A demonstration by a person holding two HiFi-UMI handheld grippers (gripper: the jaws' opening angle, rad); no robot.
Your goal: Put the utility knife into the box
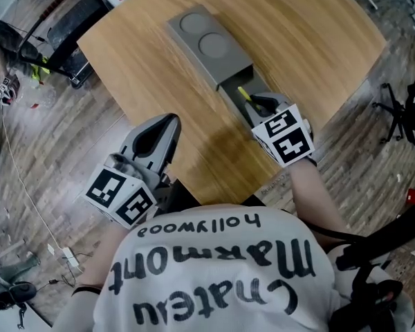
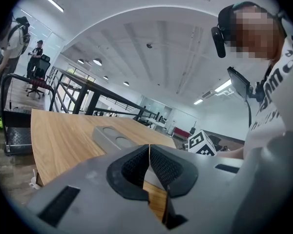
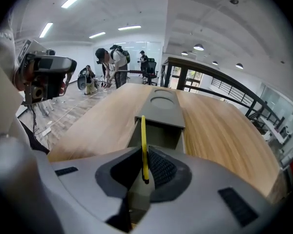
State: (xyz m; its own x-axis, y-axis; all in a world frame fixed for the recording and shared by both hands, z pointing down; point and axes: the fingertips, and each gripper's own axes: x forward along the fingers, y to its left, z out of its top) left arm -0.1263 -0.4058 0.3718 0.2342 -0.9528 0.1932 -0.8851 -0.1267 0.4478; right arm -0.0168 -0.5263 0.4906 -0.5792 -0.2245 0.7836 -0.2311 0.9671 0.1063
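You stand at a light wooden table (image 1: pixel 297 47) with a smooth top, fine straight grain and a rounded corner. On it lies a long matte grey rectangular box (image 1: pixel 207 43). Its lid, marked by two shallow round recesses, covers the far part, and the near end is an open trough (image 1: pixel 232 92). Your right gripper (image 1: pixel 263 104), a grey moulded shell with black ribbed pads (image 3: pixel 161 169), is clamped on a slim yellow utility knife (image 1: pixel 245 95). The knife looks like a narrow flat strip seen edge-on. In the right gripper view it rises from between the pads, with its free end pointing toward the box's open end. From the head view it sits over the open trough, but you cannot tell whether it touches the bottom. Your left gripper (image 1: pixel 162 124), of the same grey shell and ribbed black pads, hangs over the near table edge, well apart from the box. Its pads are pressed together with nothing between them. Each gripper carries a white cube with black square markers (image 1: pixel 285 135).
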